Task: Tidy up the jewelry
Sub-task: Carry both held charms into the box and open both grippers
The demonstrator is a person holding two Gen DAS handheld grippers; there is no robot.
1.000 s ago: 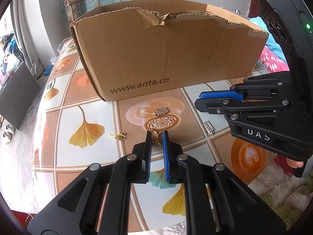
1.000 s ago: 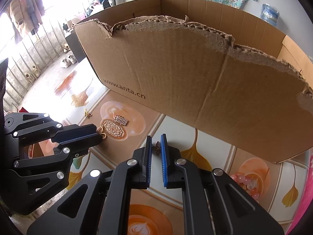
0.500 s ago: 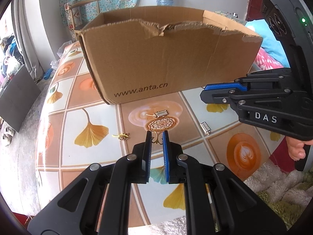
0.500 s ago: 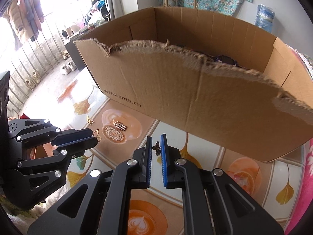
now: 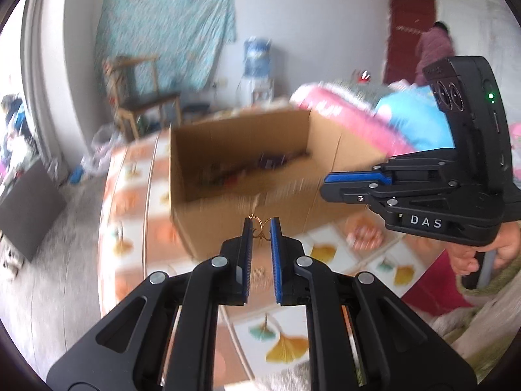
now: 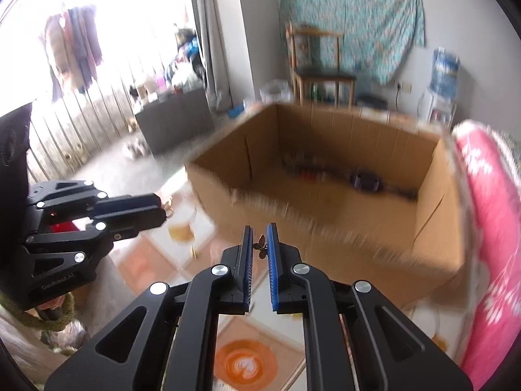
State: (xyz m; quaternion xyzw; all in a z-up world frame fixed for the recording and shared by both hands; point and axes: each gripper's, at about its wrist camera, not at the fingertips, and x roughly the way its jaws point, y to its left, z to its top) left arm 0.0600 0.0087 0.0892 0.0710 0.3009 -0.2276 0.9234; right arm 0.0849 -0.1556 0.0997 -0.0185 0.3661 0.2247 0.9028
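A: What does the jewelry look like right now?

B: The left gripper [image 5: 261,228] has its jaws clenched on a thin gold earring [image 5: 259,229], a looped wire piece that pokes up above the blue pads. The right gripper [image 6: 259,246] has its jaws clenched on a small bronze butterfly charm [image 6: 260,247], pinched near the tips.

A: And where are the two pieces?

B: Both are up in the air, in front of the near wall of the open cardboard box [image 6: 342,221], which stands on the patterned table [image 6: 247,363]. Dark items lie blurred along the box floor; I can't tell what they are.

A: What differs from a second ago?

B: Then both grippers sat low over the table, facing the box's outer wall with its printed web address, and other gold pieces lay on the tabletop ahead of the left one. Now both have come up, so each camera looks over the torn rim into the box. The jaws have kept the same narrow grip. The background is smeared, and a person [image 5: 433,50] stands by the red door
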